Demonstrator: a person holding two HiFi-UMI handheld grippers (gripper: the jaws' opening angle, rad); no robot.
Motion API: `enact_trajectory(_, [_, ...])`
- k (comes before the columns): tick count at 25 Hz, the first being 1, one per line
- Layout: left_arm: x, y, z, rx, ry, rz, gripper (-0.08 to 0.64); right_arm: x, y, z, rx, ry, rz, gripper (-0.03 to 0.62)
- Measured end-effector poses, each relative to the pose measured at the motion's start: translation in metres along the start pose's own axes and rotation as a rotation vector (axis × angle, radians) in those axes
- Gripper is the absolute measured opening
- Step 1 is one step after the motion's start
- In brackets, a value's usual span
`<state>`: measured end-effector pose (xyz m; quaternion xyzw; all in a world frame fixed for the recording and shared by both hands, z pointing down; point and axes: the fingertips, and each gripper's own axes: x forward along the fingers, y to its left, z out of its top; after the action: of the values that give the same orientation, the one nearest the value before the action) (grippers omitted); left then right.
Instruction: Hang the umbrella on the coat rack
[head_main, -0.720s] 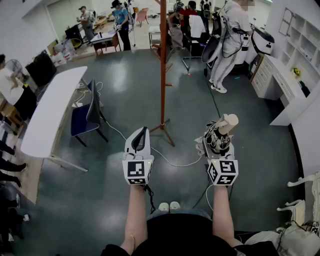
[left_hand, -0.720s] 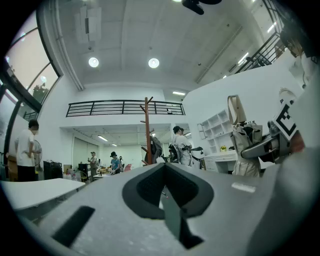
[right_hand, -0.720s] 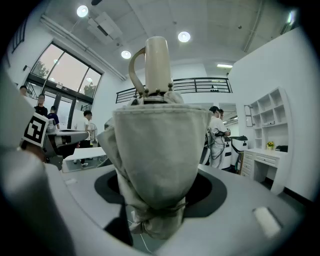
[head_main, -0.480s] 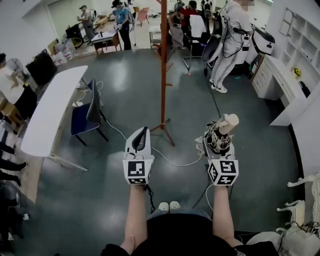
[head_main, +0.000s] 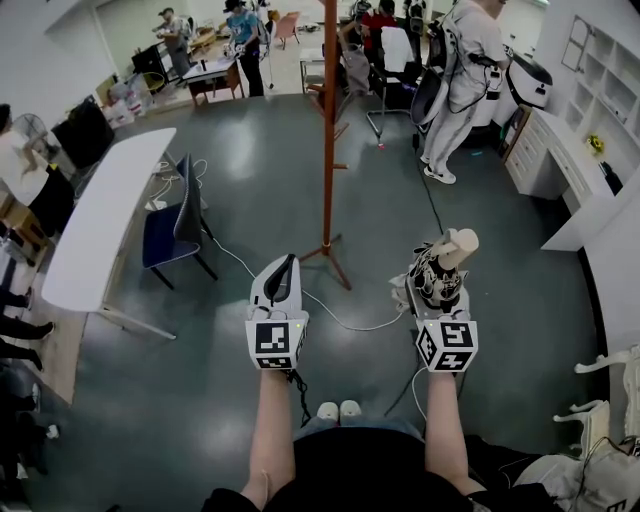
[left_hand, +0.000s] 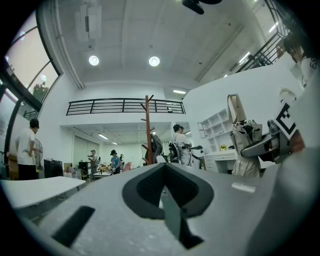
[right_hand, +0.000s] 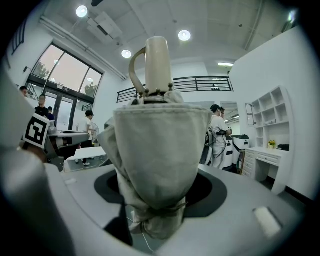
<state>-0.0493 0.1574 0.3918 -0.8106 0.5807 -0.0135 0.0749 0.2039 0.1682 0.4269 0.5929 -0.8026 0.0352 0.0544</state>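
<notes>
Beige umbrella (right_hand: 155, 145), tip hidden, clamped in right hand-held gripper (head_main: 438, 282); left hand-held gripper (head_main: 282, 264) closed.

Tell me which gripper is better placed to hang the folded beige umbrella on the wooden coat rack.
Right. The right gripper clamps the folded beige fabric umbrella, its cream handle free beyond the jaws. The left gripper is shut and empty. The red-brown wooden coat rack stands ahead.
</notes>
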Motion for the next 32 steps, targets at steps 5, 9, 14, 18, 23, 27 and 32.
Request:
enact_trajectory(5, [-0.007,0.007,-0.003,-0.009,0.001,0.002,0.006,-0.001,0.009,-0.002,0.043,-0.01,0.025,0.301])
enact_trajectory(9, [-0.012,0.019,-0.006,-0.01,0.005,-0.002,0.006,0.004,0.02,-0.004,0.02,0.004,0.017,0.301])
enact_trajectory(14, [-0.013,0.04,-0.014,-0.035,0.005,-0.019,0.006,0.014,0.035,-0.009,0.022,0.018,0.007,0.301])
enact_trajectory(18, [-0.018,0.04,-0.024,-0.023,0.017,-0.023,0.006,0.009,0.039,-0.017,0.026,0.016,0.008,0.301])
enact_trajectory(23, [0.004,0.071,-0.016,-0.035,0.013,-0.023,0.006,0.04,0.047,0.004,0.021,0.015,0.002,0.301])
enact_trajectory(27, [0.003,0.056,-0.029,-0.033,0.009,-0.028,0.006,0.036,0.039,-0.008,0.015,0.002,0.013,0.301])
enact_trajectory(32, [0.021,0.06,-0.032,-0.013,0.009,-0.029,0.006,0.059,0.038,-0.007,0.007,-0.002,0.037,0.301])
